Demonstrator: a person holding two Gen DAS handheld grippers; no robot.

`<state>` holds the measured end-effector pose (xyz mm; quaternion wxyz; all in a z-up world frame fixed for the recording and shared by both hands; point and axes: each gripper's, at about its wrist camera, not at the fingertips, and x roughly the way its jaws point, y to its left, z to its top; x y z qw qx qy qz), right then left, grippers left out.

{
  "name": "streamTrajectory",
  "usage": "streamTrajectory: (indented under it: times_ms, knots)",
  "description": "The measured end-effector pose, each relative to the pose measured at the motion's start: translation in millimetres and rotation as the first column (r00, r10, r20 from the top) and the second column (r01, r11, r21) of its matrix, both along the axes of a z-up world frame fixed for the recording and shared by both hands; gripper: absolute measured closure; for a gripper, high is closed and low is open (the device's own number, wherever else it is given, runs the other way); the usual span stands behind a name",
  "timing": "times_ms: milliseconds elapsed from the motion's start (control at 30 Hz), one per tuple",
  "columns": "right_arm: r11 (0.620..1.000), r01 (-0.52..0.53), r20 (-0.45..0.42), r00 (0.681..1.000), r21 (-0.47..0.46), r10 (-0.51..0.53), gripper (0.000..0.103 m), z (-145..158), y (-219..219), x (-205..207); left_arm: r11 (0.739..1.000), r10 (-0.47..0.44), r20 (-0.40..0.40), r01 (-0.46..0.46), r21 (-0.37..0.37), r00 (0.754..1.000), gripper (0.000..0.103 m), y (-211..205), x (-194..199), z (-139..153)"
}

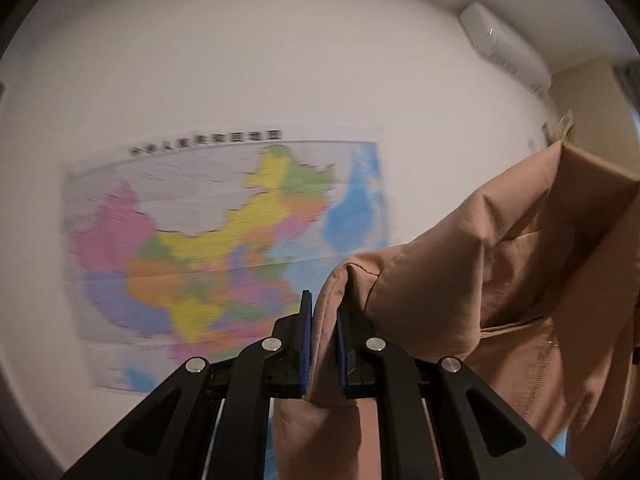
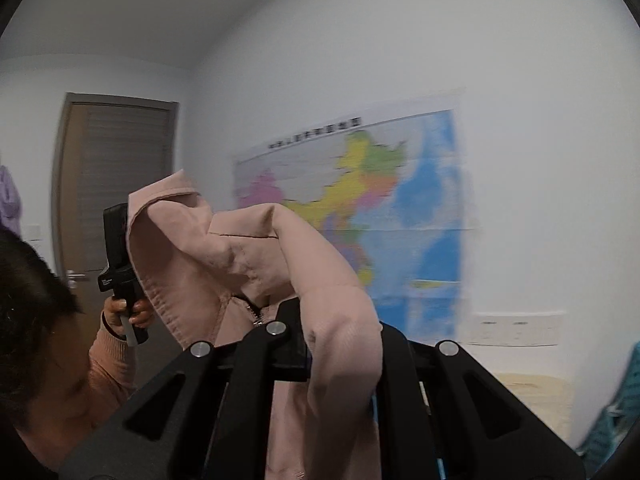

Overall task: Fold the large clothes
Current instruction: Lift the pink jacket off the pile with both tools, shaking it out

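Home room: wall map (image 1: 224,240); air conditioner (image 1: 504,46); door (image 2: 116,184).

A coloured map (image 1: 224,240) hangs on the white wall, an air conditioner (image 1: 504,46) high up, a brown door (image 2: 120,184) in the corner.

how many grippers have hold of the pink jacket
2. The left gripper pinches a fold near one end, the right gripper clamps cloth at the other, with the pink jacket slung between them.

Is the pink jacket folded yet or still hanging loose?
Not folded: the pink jacket hangs bunched in the air between the left gripper and right gripper, both clamped on it.
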<state>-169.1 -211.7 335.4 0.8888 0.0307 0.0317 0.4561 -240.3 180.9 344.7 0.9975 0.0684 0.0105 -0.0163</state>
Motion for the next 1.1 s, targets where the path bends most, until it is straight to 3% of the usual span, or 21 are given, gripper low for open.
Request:
streamTrajectory:
  times_ms: [100, 200, 267, 367, 400, 533, 567, 633, 733, 833, 900, 1000, 1067, 1100]
  knots:
    - [0.998, -0.057, -0.098, 0.993, 0.015, 0.058, 0.095, -13.8, 32.5, 46.0, 0.996, 0.081, -0.045, -0.079, 0.037, 0.996, 0.094, 12.8, 15.8, -10.7]
    - [0.997, -0.083, -0.254, 0.964, 0.006, 0.082, 0.094, -53.8, 67.7, 116.7, 0.992, 0.125, -0.183, -0.125, 0.015, 0.975, 0.094, 36.0, 71.9, -41.9]
    - [0.997, -0.068, -0.352, 0.934, -0.032, 0.053, 0.094, -89.0, 95.3, 168.6, 0.986, 0.159, -0.279, -0.165, 0.005, 0.947, 0.094, 49.6, 119.4, -72.9]
    - [0.994, -0.046, -0.497, 0.868, -0.095, -0.008, 0.094, -160.7, 134.4, 248.9, 0.972, 0.217, -0.454, -0.234, 0.018, 0.865, 0.094, 74.1, 196.7, -148.7]
    - [0.992, -0.037, -0.553, 0.832, -0.125, -0.039, 0.094, -192.1, 146.1, 276.0, 0.964, 0.234, -0.526, -0.267, 0.014, 0.818, 0.094, 84.8, 226.9, -183.7]
    - [0.981, -0.020, -0.751, 0.647, -0.192, -0.133, 0.094, -305.8, 173.7, 354.4, 0.950, 0.196, -0.719, -0.311, -0.030, 0.667, 0.094, 117.5, 307.9, -293.1]
    - [0.977, -0.016, -0.771, 0.617, -0.212, -0.158, 0.094, -324.7, 177.2, 363.3, 0.947, 0.182, -0.752, -0.318, -0.039, 0.634, 0.094, 123.8, 321.5, -317.2]
    - [0.972, -0.011, -0.786, 0.590, -0.237, -0.185, 0.094, -345.1, 182.3, 376.3, 0.946, 0.156, -0.790, -0.319, -0.053, 0.592, 0.094, 132.4, 342.3, -347.6]
    - [0.971, -0.007, -0.779, 0.598, -0.239, -0.187, 0.094, -340.9, 181.6, 383.0, 0.946, 0.130, -0.800, -0.315, -0.077, 0.585, 0.094, 144.8, 360.2, -356.1]
    - [0.981, 0.015, -0.743, 0.652, -0.192, -0.155, 0.094, -315.0, 174.7, 383.7, 0.946, 0.107, -0.780, -0.305, -0.111, 0.617, 0.094, 152.4, 371.2, -344.3]
    - [0.985, 0.036, -0.739, 0.657, -0.168, -0.150, 0.094, -309.3, 171.6, 394.4, 0.950, 0.096, -0.770, -0.289, -0.118, 0.631, 0.093, 153.6, 381.9, -338.0]
    - [0.957, 0.065, -0.741, 0.619, -0.281, -0.260, 0.092, -320.0, 178.0, 411.8, 0.946, 0.095, -0.796, -0.304, -0.116, 0.598, 0.080, 155.7, 398.1, -348.1]
    - [0.933, 0.070, -0.706, 0.634, -0.354, -0.315, 0.086, -321.5, 186.6, 403.3, 0.949, 0.098, -0.807, -0.299, -0.100, 0.582, 0.070, 155.5, 398.1, -358.2]
    - [0.922, 0.086, -0.682, 0.647, -0.377, -0.339, 0.073, -318.3, 188.3, 397.0, 0.952, 0.106, -0.804, -0.293, -0.088, 0.585, 0.068, 152.9, 393.2, -359.0]
